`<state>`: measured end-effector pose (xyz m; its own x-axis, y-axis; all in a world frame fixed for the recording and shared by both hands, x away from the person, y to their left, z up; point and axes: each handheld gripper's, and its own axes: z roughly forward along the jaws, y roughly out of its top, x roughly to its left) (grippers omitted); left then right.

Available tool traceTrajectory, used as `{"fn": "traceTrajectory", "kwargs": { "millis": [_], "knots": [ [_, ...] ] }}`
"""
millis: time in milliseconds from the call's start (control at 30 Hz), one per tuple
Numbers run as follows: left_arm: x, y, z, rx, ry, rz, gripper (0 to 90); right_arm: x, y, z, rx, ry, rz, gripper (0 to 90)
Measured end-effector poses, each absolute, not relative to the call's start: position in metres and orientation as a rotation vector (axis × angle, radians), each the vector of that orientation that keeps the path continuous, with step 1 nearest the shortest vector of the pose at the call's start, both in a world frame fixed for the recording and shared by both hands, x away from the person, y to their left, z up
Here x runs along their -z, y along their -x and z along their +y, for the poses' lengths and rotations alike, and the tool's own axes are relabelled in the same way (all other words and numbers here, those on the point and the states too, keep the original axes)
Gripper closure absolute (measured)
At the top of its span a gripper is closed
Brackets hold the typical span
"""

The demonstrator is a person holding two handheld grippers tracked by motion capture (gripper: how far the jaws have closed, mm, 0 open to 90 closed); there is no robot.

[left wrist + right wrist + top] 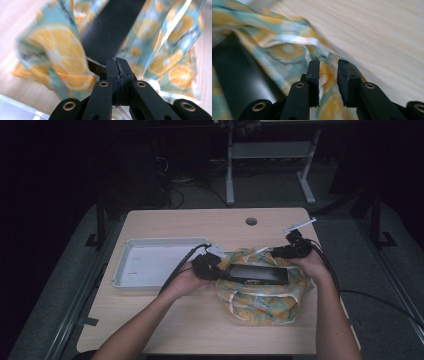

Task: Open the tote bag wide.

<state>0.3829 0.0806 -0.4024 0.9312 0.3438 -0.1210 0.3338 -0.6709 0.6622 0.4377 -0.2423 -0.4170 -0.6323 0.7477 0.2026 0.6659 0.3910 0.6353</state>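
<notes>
A soft bag (pixel 260 300) printed with orange slices lies on the wooden table (pixel 200 325), right of centre. A long flat black case (pixel 260 274) lies across the top of the bag. My left gripper (pixel 226 271) is at the case's left end. In the left gripper view its jaws (pixel 117 60) are pressed together on the near corner of the black case (pixel 112 27), with the bag (pixel 60 50) around it. My right gripper (pixel 276 253) is at the bag's far right rim. Its jaws (pixel 329 63) stand apart with a fold of the bag (pixel 287 52) between them, beside the case (pixel 234 70).
A shallow white tray (pixel 150 241) sits on the left half of the table, just behind my left hand. A round cable hole (pixel 251 221) is near the far edge. Black cables trail from both grippers. Table legs and dark floor lie beyond.
</notes>
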Motion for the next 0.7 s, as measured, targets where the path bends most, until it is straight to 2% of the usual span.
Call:
{"fn": "traceTrajectory", "kwargs": {
  "millis": [167,267,433,567,700],
  "knots": [
    [0.387,-0.389,0.083,-0.047,-2.304,0.489,89.2,0.394,-0.424,-0.248,-1.089,-1.238,2.52,67.6],
    [0.383,-0.388,0.085,-0.047,-2.291,0.487,87.4,0.38,-0.415,-0.251,-1.123,-1.2,2.508,62.5],
    [0.38,-0.383,0.093,-0.043,-2.292,0.475,74.4,0.366,-0.401,-0.252,-1.167,-1.08,2.524,46.0],
    [0.381,-0.379,0.106,-0.04,-2.29,0.468,63.1,0.361,-0.39,-0.247,-1.156,-0.988,2.568,40.5],
    [0.381,-0.375,0.124,-0.041,-2.267,0.493,55.7,0.36,-0.383,-0.241,-1.126,-0.898,2.608,37.6]
  ]
}}
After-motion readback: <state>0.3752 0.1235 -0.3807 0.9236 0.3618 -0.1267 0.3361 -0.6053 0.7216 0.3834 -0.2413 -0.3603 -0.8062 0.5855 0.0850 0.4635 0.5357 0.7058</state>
